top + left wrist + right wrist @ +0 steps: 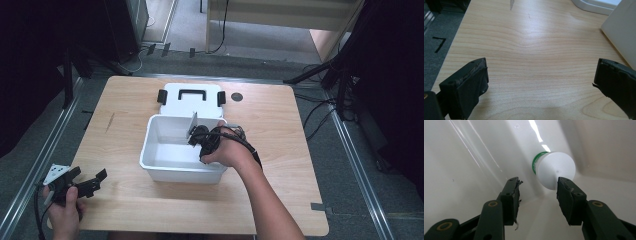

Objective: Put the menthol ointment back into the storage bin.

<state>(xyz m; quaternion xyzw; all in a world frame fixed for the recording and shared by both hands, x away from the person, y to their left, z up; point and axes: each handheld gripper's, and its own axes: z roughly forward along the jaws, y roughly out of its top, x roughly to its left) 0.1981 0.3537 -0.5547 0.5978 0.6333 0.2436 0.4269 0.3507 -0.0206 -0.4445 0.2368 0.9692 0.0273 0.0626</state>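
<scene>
The right hand (pixel 227 150) was reached forward over the near right part of a white plastic bin (pixel 150 152), the forearm crossing the table (pixel 280 165) diagonally from the bottom edge of the high view. The right gripper (pixel 537 195) was pointed down into the bin, and its jaws were seen spread apart, with nothing clasped between them. Just beyond them a white-capped tube with a green band (pixel 554 168) was lying inside the bin, near where the floor met a wall; the right-hand jaw was seen just at the rim of the cap (whether it touched could not be told).

The left hand (pixel 65 205) was held low at the near left corner of the table, wrapped around the left gripper (pixel 540 82), which was aimed across the tabletop. Its jaws were held wide apart over bare wood, released and gripping nothing.

The bin was set at the middle of the table, with an upright divider (pixel 193 125) seen inside it. A white lid with a black handle and black latches (pixel 190 97) was lying flat just behind the bin, close to the far edge. Wide open stretches of wood were left on both sides of the bin. A small dark disc (pixel 237 96) was seen beside the lid.
</scene>
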